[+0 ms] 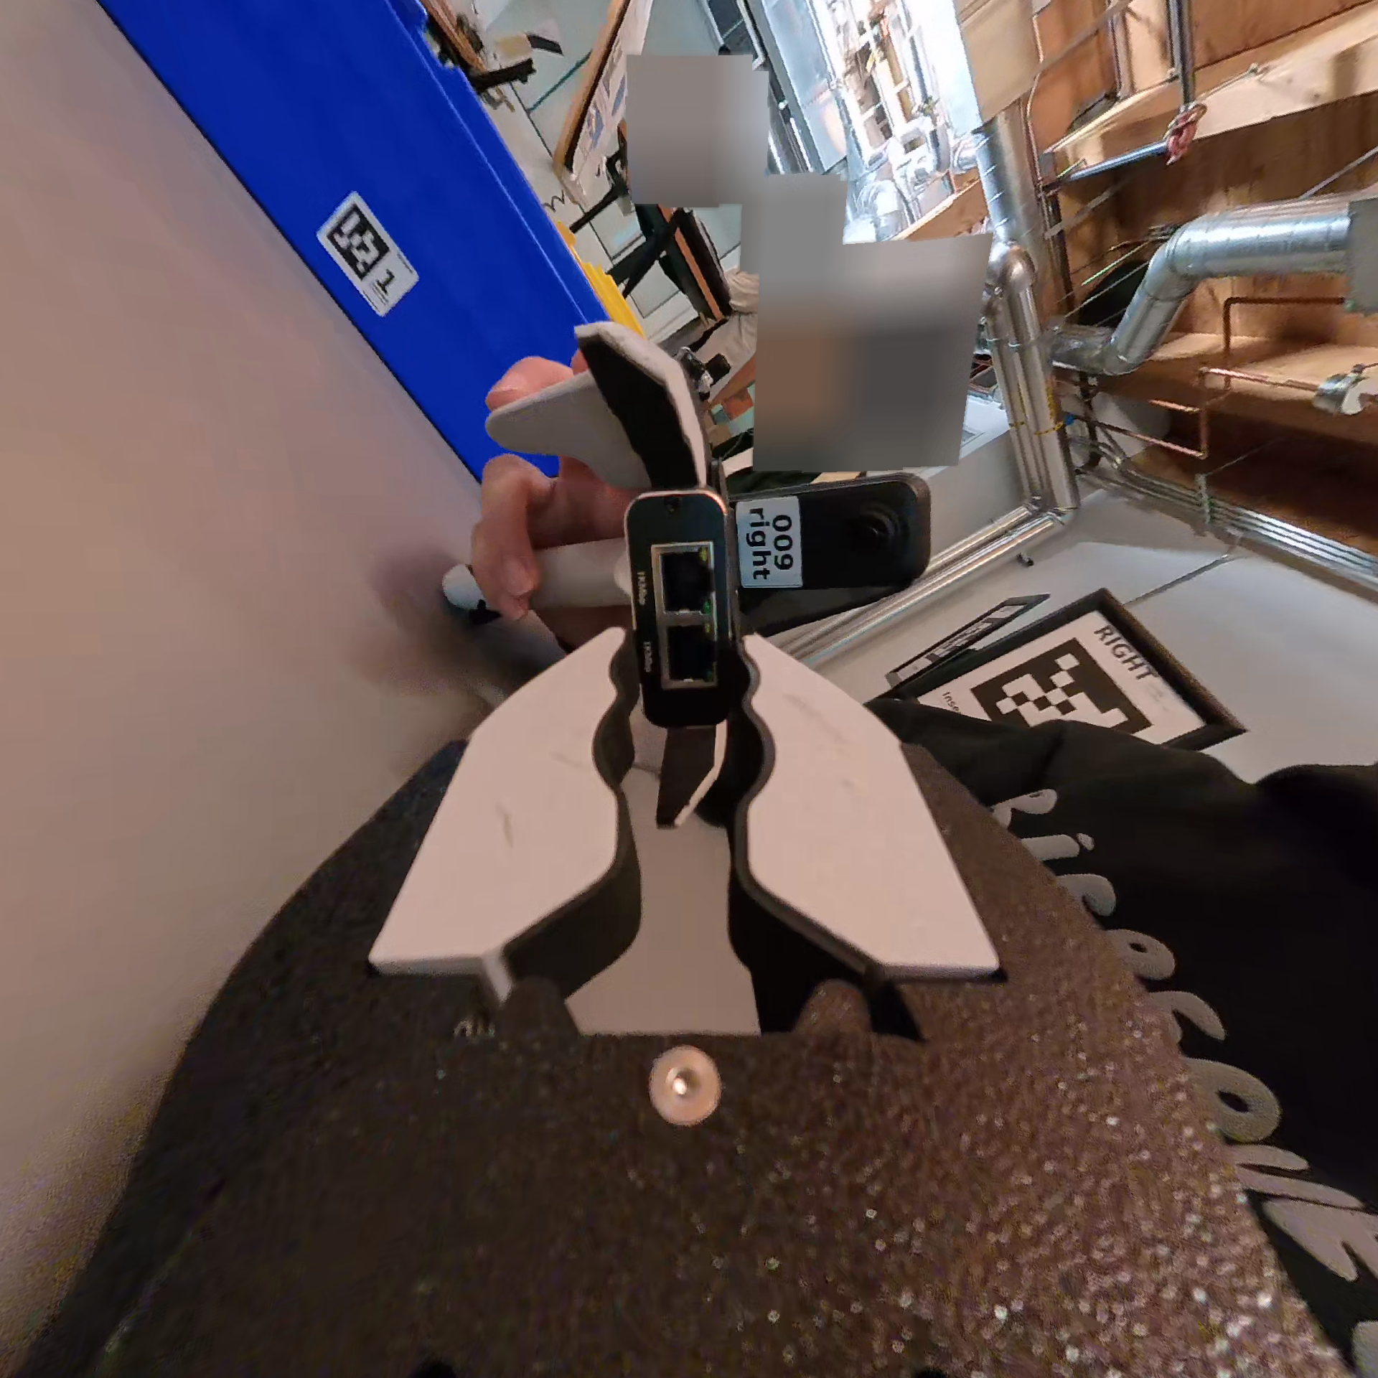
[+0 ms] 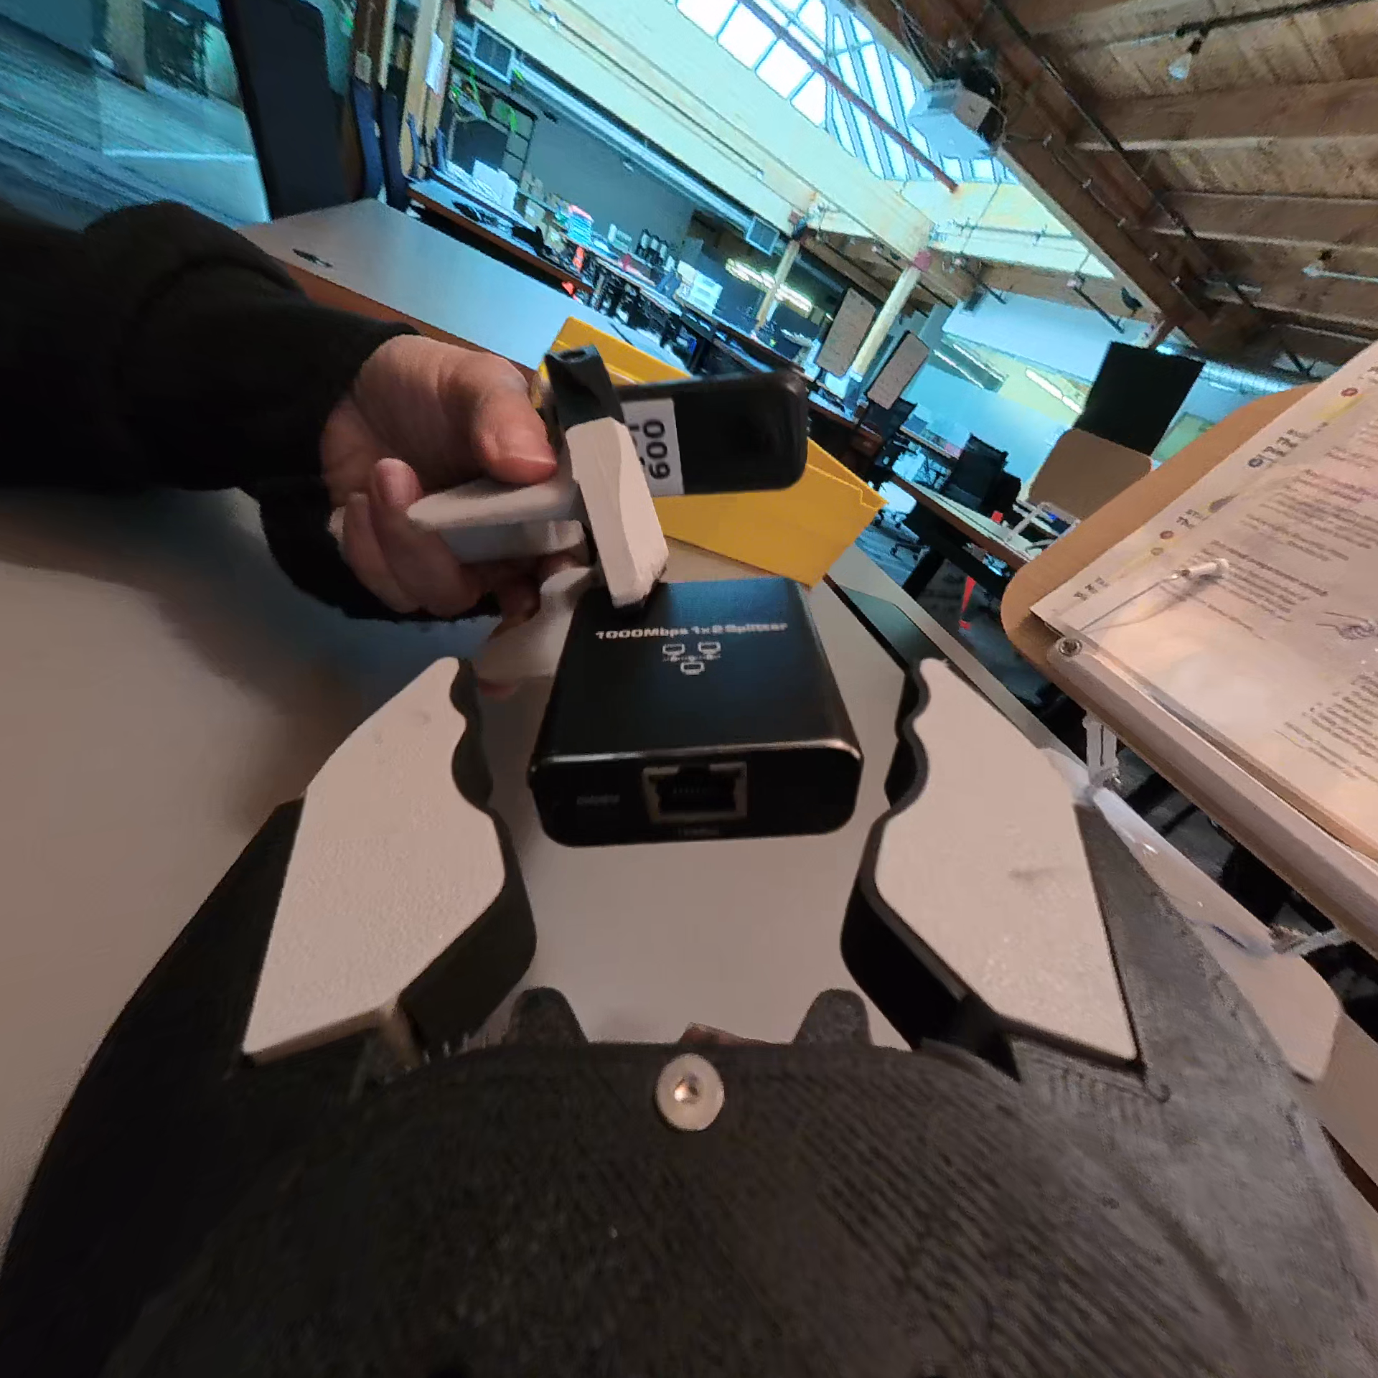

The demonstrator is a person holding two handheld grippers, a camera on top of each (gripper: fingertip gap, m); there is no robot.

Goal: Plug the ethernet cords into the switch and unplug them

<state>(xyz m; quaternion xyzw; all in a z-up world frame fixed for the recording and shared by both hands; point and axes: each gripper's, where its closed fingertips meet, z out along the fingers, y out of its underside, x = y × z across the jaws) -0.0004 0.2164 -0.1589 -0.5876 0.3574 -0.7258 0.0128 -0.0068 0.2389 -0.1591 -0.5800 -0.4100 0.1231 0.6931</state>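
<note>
2 empty switch ports, left gripper clamping it, right gripper spread, cords unseen.

The left gripper has its two white fingers drawn in close, pinching the narrow end of the switch between their tips. Seen from the right wrist view, it comes in from the far side, tilted downward. The left hand wraps around its pale handle, thumb on top, with a black sleeve covering the wrist. The right gripper faces it with fingers spread wide (neither pad touches anything). They stand on either side of the near end. The right hand curls bare fingers around that gripper's handle.
</note>
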